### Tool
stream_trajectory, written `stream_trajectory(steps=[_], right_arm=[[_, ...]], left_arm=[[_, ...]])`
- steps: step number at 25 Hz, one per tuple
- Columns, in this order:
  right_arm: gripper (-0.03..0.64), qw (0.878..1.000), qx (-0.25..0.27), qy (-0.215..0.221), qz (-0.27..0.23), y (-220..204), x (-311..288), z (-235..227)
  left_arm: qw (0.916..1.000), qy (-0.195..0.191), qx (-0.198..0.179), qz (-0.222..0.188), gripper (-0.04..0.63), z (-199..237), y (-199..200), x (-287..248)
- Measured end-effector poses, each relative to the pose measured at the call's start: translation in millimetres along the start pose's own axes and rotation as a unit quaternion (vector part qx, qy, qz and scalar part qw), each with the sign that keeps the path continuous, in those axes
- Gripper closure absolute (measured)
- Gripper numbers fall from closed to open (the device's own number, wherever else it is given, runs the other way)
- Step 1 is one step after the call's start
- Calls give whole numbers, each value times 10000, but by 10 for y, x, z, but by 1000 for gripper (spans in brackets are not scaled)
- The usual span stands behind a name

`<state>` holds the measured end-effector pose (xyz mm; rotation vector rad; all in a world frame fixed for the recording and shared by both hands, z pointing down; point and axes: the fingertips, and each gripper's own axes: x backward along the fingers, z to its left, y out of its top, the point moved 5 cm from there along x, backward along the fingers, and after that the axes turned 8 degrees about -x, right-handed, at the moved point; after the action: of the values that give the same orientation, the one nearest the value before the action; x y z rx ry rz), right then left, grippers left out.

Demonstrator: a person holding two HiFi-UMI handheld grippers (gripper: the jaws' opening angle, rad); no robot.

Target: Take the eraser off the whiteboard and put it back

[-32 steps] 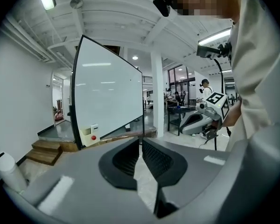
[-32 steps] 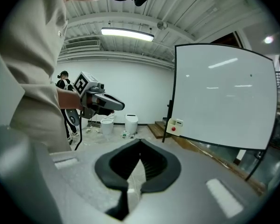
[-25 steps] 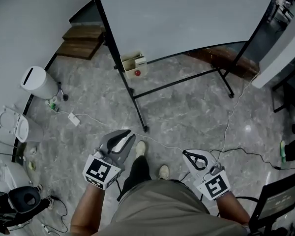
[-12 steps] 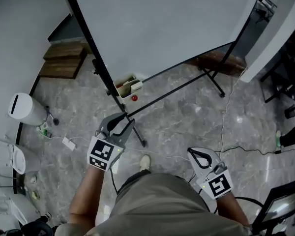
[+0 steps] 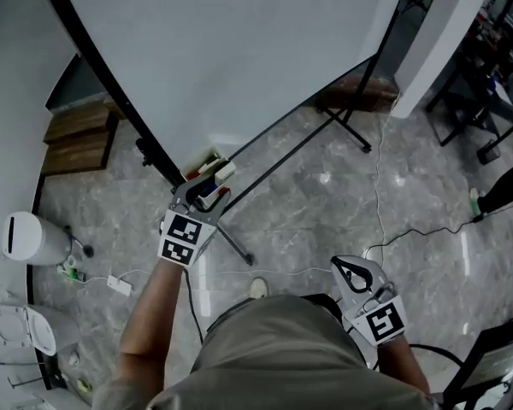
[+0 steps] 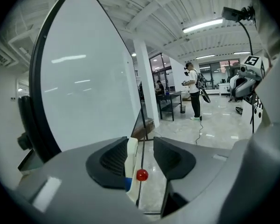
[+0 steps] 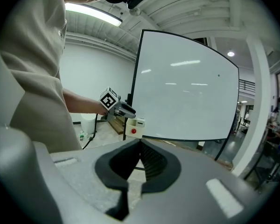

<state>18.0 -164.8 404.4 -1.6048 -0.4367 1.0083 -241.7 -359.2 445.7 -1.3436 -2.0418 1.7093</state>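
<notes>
The whiteboard (image 5: 239,49) stands on a black frame. At its lower left corner sits the eraser (image 5: 215,171), a cream block with a red knob. My left gripper (image 5: 203,196) reaches up to it, and its jaws are opening. In the left gripper view the eraser (image 6: 130,162) shows between the jaws of the left gripper (image 6: 143,143), close to the left pad; I cannot tell whether they touch. The right gripper view shows the eraser (image 7: 134,127) just past the left gripper (image 7: 123,110). My right gripper (image 5: 352,273) hangs low by my hip, shut and empty.
The stand's black leg (image 5: 235,250) crosses the floor below the eraser. A white bin (image 5: 26,237) and wooden steps (image 5: 77,139) are at the left. A cable (image 5: 393,229) trails over the marble floor. A person (image 6: 194,90) stands far off.
My left gripper moved up from near my body to the board's lower left corner, and its jaws spread. The right gripper stayed shut and shifted slightly.
</notes>
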Motion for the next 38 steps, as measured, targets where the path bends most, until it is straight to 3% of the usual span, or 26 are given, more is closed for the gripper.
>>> stream_trajectory(steps=[9,13,19,28,38], right_arm=[[615,9982,-183,-556,151,-13,50,3],[615,9975,-240,-630,198,-22,67,-2],[615,9973,-289,-624,275,-55,21,-12],[615,9981,-291,-491,250,-34,3,-36],[615,9992,-272,-225,212,-98,103,-161]], left_arm=[[9973,-258,-350,584,379,167,-105,-497],[9933,-391,-385,1014,379,159,-208,-639],[9888,-326,-658,1297,405,128,-253,-715],[9905,-313,-612,1187,425,135,-193,-660],[9955,147,-468,807,434,115,143,-391]])
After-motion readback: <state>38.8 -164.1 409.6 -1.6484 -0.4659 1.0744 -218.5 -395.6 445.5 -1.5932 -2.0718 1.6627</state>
